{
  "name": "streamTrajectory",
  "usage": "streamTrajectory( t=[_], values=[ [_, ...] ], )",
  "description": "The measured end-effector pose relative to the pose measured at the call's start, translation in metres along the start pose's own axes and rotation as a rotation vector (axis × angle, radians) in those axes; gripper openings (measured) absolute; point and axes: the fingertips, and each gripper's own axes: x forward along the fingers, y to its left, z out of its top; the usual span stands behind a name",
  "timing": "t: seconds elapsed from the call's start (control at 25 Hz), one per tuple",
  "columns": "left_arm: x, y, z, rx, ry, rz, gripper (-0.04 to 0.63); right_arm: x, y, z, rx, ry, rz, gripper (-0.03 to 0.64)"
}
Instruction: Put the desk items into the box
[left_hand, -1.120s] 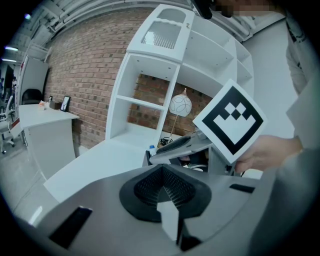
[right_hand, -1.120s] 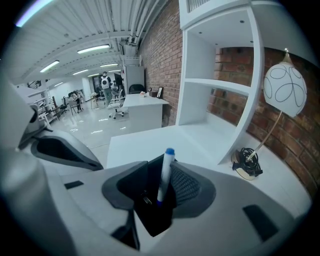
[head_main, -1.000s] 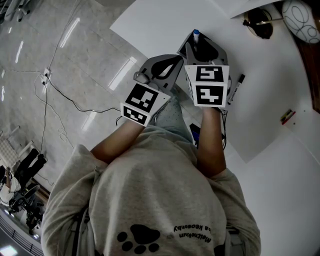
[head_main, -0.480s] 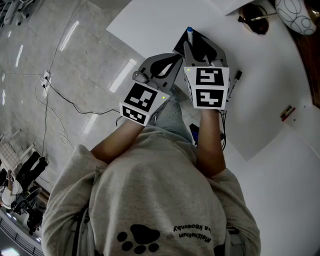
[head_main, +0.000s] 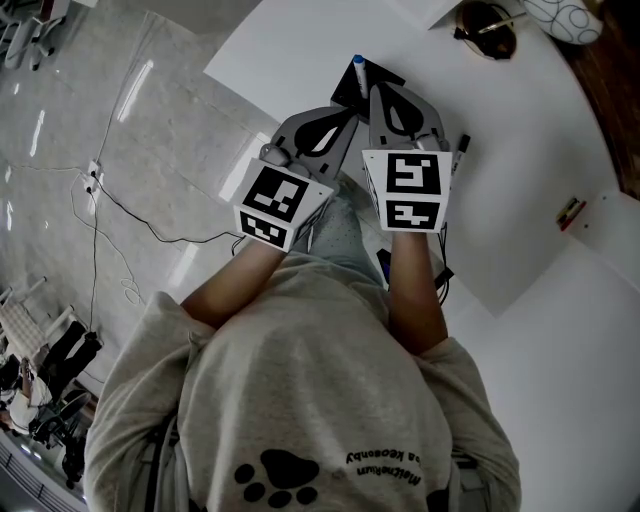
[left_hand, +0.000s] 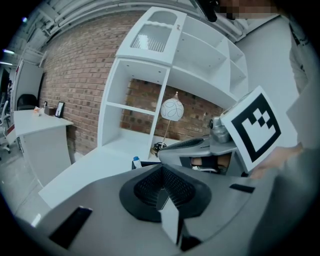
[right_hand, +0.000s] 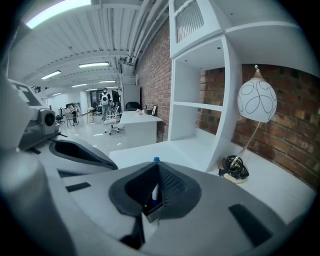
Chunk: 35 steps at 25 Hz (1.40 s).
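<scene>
Head view: right gripper (head_main: 380, 95) holds a blue-capped marker (head_main: 359, 68) over the white desk (head_main: 520, 190), left gripper (head_main: 348, 115) just beside; left gripper view: jaws together, empty; right gripper view: jaws, just closed, clamp the marker.

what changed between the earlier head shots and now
the right tool has just been closing its jaws on the blue-capped pen, now clamped between them. the left tool stayed beside it, shut and empty; the black marker still lies on the desk.
</scene>
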Motion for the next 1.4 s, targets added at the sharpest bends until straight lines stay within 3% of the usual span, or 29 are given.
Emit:
streamTrajectory(
  t=[0.72,0.96,1.4],
  values=[
    [-0.016,-0.036,0.045,0.12,-0.089,-0.011,0.008,-0.078,-0.018,0.039,-0.027,-0.259,-0.181,0.015],
    [-0.01,-0.06,0.046,0.138,-0.089,-0.065,0.008,-0.103,-0.032,0.034,-0.02,-0.267,-0.229,0.015],
    [0.022,-0.121,0.034,0.155,-0.069,-0.179,0.008,-0.146,-0.079,-0.018,0.049,-0.207,-0.352,0.015]
  ],
)
